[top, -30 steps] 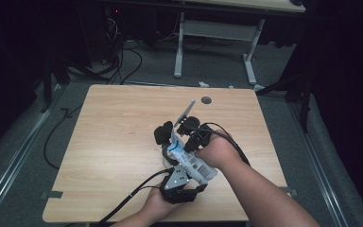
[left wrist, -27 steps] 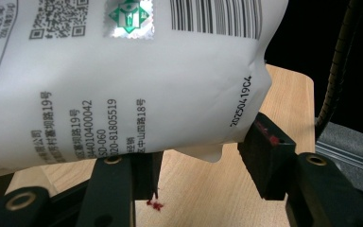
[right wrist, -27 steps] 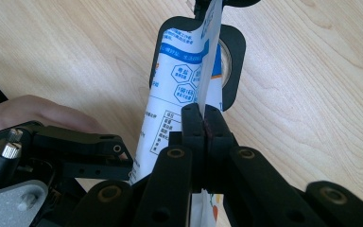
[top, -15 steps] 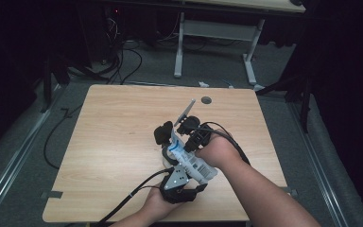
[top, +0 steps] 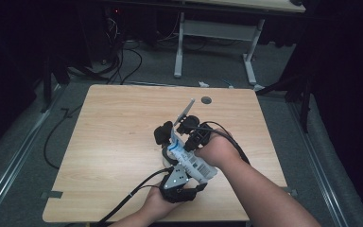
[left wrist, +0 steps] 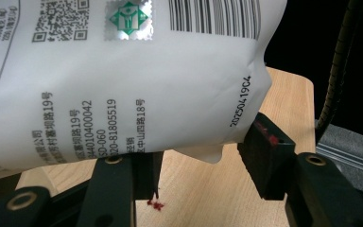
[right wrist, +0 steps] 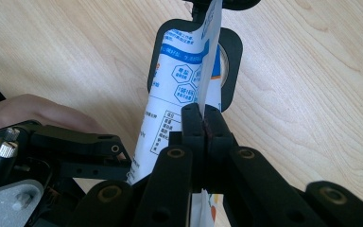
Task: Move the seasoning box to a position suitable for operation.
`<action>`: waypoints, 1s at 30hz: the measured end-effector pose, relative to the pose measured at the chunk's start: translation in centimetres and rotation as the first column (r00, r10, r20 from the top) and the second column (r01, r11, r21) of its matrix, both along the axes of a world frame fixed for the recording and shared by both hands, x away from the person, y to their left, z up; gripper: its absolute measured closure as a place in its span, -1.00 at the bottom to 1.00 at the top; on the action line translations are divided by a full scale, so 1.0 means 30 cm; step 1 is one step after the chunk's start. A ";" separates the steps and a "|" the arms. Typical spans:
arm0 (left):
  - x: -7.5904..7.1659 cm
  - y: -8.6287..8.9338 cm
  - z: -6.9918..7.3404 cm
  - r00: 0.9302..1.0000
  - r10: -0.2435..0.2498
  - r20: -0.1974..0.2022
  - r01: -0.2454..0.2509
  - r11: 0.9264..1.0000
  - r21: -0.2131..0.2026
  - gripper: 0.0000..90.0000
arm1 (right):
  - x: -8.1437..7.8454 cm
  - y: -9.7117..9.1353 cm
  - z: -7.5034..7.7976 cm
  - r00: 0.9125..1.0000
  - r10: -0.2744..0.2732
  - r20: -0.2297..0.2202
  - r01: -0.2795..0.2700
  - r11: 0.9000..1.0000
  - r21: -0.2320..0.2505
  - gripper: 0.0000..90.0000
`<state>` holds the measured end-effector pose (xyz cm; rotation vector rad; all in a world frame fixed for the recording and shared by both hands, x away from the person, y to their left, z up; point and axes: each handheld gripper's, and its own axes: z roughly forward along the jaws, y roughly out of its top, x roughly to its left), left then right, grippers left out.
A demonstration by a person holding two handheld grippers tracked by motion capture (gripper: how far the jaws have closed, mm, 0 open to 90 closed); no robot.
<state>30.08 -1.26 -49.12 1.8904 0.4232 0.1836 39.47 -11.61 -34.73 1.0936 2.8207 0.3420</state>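
Observation:
A white pouch with blue print, a barcode and QR codes is held up over the wooden table between both grippers. My left gripper comes from the near edge, and its jaws close on the pouch's lower body; the left gripper view has the right pad against the pouch's corner. My right gripper is shut on the pouch's thin sealed edge. In the high view the right gripper sits just beyond the pouch, with the hand behind it.
A black rounded frame stands right behind the pouch. A small dark round grommet sits near the table's far edge. Cables and the white legs of another table lie beyond on the floor.

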 end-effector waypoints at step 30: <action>0.008 -0.004 0.003 1.000 -0.006 0.002 0.006 1.000 0.001 0.17 | 0.015 -0.001 -0.011 1.000 0.008 0.000 -0.008 1.000 0.000 1.00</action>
